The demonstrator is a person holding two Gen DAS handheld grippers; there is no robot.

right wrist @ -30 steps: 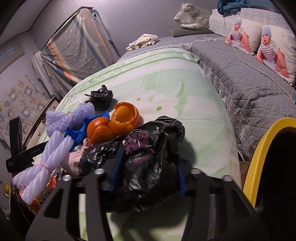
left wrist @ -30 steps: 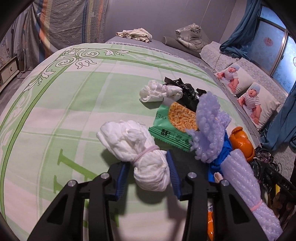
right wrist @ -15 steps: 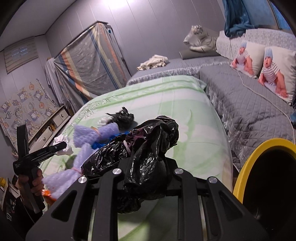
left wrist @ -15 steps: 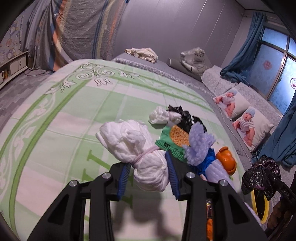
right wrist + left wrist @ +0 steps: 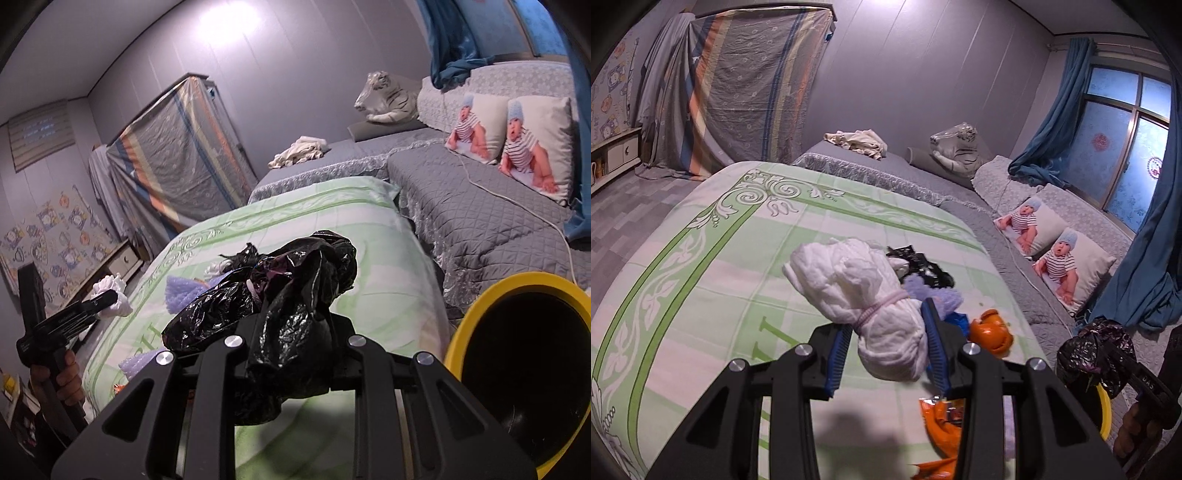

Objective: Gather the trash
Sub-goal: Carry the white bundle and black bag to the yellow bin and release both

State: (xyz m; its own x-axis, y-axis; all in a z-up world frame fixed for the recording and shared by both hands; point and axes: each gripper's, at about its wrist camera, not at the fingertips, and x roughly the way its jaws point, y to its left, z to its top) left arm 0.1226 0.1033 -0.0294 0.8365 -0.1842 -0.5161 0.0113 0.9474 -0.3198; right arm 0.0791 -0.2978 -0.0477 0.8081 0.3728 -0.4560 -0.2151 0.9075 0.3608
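Now lifted off the bed (image 5: 701, 295): left tool (image 5: 886, 343) clamping white bundle (image 5: 871, 295), right tool (image 5: 295, 343) clamping black bag (image 5: 288, 295); I'm heading binward (image 5: 480, 302).

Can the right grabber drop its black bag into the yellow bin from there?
Probably yes. The right gripper is shut on the black bag, and the yellow bin stands just to its right, mouth open, with nothing between them. It likely needs only a short swing over.

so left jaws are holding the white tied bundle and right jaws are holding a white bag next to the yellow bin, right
Not quite: the right gripper holds a black plastic bag, not a white one, as the right wrist view shows. The rest stands: the left gripper holds the white tied bundle, and the yellow bin is beside the bag.
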